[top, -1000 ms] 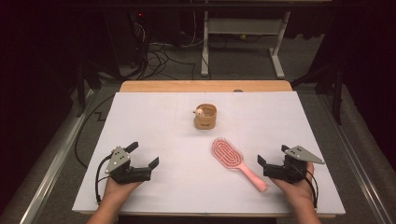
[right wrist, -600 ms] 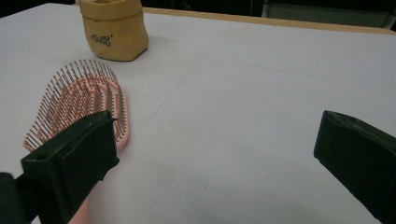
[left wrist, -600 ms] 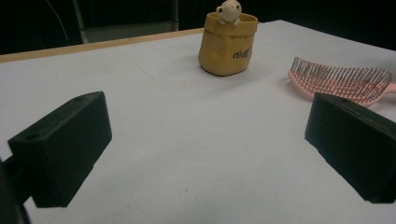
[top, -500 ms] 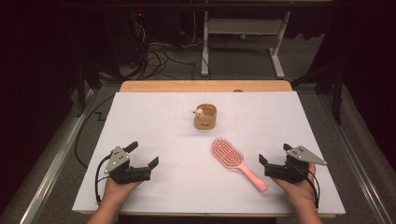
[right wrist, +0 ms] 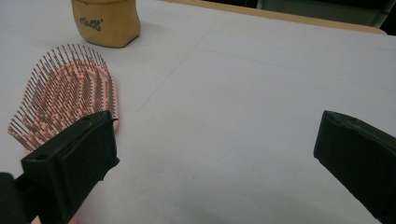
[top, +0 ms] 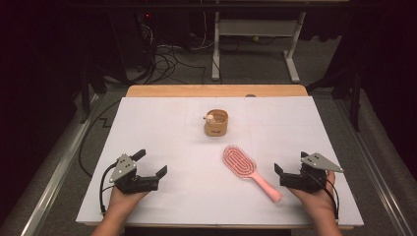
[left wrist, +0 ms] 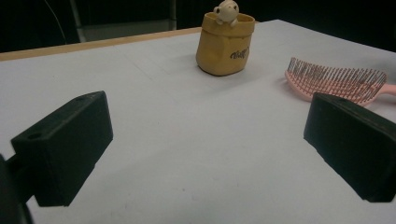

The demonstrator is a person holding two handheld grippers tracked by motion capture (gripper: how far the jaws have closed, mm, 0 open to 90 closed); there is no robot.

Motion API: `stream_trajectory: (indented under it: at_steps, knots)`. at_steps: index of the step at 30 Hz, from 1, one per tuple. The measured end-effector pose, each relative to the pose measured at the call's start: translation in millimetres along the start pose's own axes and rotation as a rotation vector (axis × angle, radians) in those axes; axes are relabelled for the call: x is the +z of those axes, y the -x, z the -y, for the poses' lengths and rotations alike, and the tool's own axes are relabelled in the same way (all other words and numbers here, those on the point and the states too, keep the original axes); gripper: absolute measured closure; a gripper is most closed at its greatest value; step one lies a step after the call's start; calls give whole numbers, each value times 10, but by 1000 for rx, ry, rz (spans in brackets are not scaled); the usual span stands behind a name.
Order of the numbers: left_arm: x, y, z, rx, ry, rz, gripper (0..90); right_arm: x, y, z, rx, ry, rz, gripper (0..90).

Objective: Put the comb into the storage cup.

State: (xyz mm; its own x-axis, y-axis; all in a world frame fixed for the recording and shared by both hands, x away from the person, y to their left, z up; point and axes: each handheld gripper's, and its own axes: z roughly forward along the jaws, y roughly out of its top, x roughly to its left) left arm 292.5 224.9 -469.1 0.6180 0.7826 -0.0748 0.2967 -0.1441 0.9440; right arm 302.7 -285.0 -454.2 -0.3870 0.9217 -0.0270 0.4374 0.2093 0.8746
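High view: your left tongs [top: 151, 164] and right tongs [top: 290, 163] rest wide open and empty on the white tabletop [top: 162, 123]. Left gripper view: yellow pouch [left wrist: 225, 42] ahead. Right gripper view: pink hairbrush [right wrist: 65, 93] beside your left jaw.

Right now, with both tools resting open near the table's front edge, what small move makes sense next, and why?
Probably the right tool shifts left to straddle the pink hairbrush handle: it sits open, right beside that handle, while the left tool is farther away.
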Motion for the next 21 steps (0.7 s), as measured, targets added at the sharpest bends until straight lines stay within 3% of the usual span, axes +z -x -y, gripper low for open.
stream_trajectory:
  at_steps: [13,21]
  knots:
    - [11,8,7,-1,-9,2,25,66,38,31,8,-107,-6,2]
    - [13,5,11,3,-3,9,25,214,87,11,2,-222,-29,2]
